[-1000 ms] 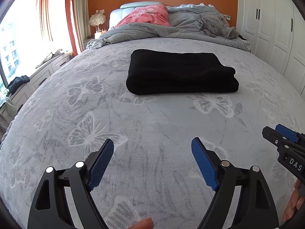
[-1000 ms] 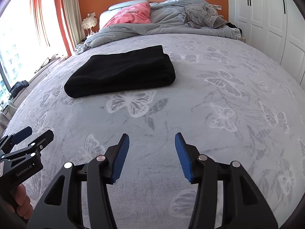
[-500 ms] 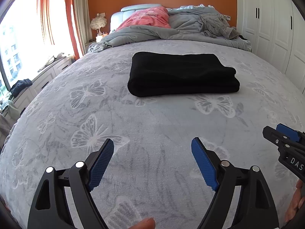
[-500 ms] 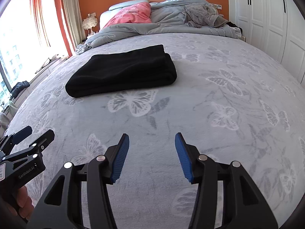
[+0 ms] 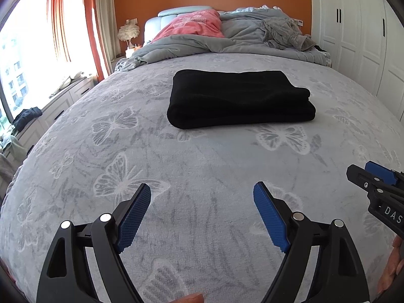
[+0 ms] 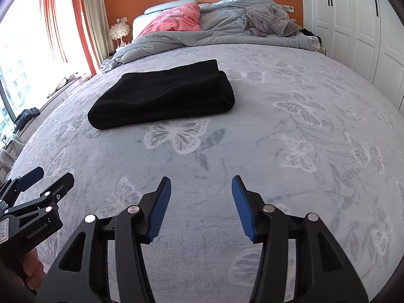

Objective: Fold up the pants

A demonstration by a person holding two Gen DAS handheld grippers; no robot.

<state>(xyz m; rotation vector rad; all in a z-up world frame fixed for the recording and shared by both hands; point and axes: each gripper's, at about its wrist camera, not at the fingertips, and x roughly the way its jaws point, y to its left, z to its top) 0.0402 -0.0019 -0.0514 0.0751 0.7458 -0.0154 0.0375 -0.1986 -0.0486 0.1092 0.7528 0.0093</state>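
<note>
Black pants lie folded into a compact rectangle in the middle of the grey butterfly-print bed cover. My left gripper hovers open above the cover, well short of the pants, with nothing between its blue pads. My right gripper is also open and empty, near the bed's front, with the pants up and to its left. Each gripper shows at the edge of the other's view: the right gripper at the right edge, the left gripper at the lower left.
A rumpled grey duvet, a pink pillow and crumpled grey clothing lie at the head of the bed. White wardrobe doors line the right side. A low white cabinet with clothes stands under the window on the left.
</note>
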